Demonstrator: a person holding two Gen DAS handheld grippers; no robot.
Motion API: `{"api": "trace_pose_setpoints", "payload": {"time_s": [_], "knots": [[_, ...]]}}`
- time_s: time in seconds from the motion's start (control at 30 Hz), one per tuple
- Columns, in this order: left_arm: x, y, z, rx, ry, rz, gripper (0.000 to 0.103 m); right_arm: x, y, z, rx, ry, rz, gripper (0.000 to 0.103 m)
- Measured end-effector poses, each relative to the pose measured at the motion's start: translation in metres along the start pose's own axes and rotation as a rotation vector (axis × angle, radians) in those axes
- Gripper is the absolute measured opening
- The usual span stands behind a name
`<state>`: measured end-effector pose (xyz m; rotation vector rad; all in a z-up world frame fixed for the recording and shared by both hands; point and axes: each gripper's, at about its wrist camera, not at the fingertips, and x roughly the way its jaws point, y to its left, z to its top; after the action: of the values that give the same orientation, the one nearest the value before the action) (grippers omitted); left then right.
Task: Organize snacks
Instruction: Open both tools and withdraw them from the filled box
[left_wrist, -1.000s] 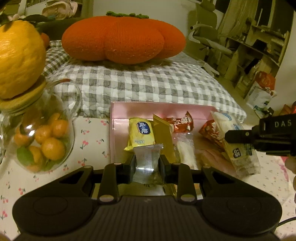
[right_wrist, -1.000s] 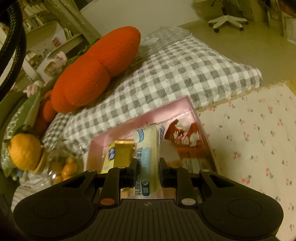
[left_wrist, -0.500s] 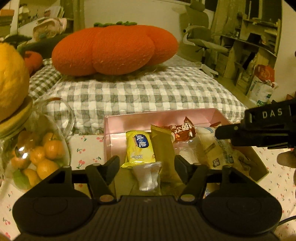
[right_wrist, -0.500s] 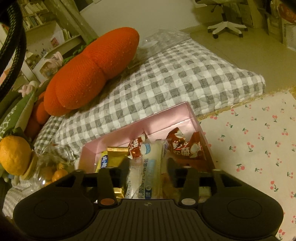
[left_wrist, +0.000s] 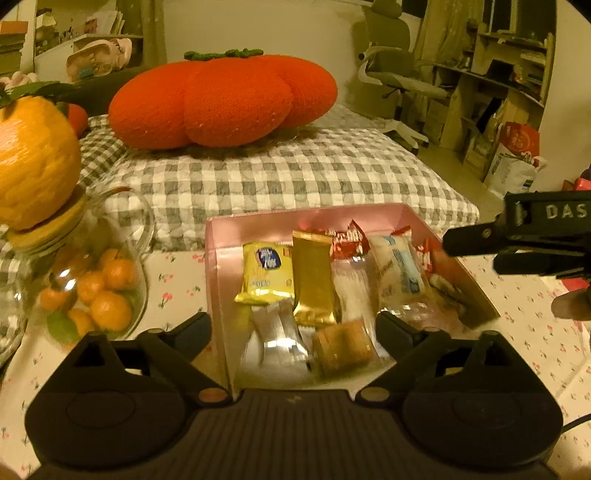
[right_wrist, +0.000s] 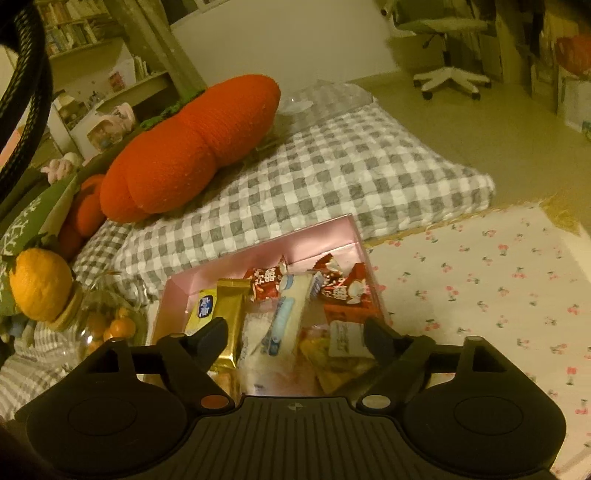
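Two grippers are observed over one pink box (left_wrist: 218, 266), both with jaws spread wide and nothing held between them. The left gripper (left_wrist: 293, 325) is positioned above the near end of the box; directly between its fingers a silver packet (left_wrist: 280, 338) and a brown biscuit-like packet (left_wrist: 341, 347) are seen lying on the box floor, both slightly blurred. Just ahead of these, a yellow packet with a blue label (left_wrist: 266, 273) and a gold packet (left_wrist: 314, 280) are laid side by side, with a white-and-blue packet (left_wrist: 397, 271) to the right of them and a red wrapper (left_wrist: 347, 240) beyond, against the far wall.

The right gripper (right_wrist: 295, 334) is viewed from its own camera above the same box (right_wrist: 258, 254). Between its fingers the white-and-blue packet (right_wrist: 286, 321) is seen lying lengthwise, untouched by either finger. The gold packet (right_wrist: 227, 314) is located just inside the left finger, and red wrappers (right_wrist: 343, 290) are noted ahead and to the right. In the left camera the right gripper (left_wrist: 517, 236) is seen to the right, above the box's right wall.

Left of the box, a glass jar of small oranges (left_wrist: 92, 291) is recorded, with a large orange fruit (left_wrist: 33, 162) set on its lid. Beneath the box, a cherry-print cloth (right_wrist: 480, 277) is spread. Beyond the box, a grey checked cushion (left_wrist: 277, 177) is noted, with an orange pumpkin-shaped pillow (left_wrist: 221, 99) resting on it.
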<state>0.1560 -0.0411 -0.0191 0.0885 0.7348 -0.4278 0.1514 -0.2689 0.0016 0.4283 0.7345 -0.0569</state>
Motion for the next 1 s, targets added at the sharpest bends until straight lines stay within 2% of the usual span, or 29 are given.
{"api": "trace_pose_setpoints", "payload": {"time_s": [0.17, 0.37, 0.6, 0.73, 1.0], "knots": [[-0.014, -0.004, -0.011, 0.001, 0.025, 0.022, 0.099, -0.020, -0.004, -0.013, -0.006, 0.007, -0.024, 0.086], [-0.031, -0.005, -0.028, -0.047, 0.091, 0.042, 0.101, -0.041, -0.006, -0.037, -0.047, 0.025, -0.076, 0.086], [-0.048, -0.010, -0.045, -0.064, 0.156, 0.073, 0.101, -0.066, 0.004, -0.064, -0.096, 0.061, -0.091, 0.086], [-0.062, -0.009, -0.055, -0.087, 0.164, 0.089, 0.102, -0.080, 0.013, -0.079, -0.128, 0.068, -0.081, 0.088], [-0.076, 0.000, -0.074, -0.162, 0.213, 0.109, 0.103, -0.090, 0.024, -0.105, -0.199, 0.055, -0.093, 0.089]]}}
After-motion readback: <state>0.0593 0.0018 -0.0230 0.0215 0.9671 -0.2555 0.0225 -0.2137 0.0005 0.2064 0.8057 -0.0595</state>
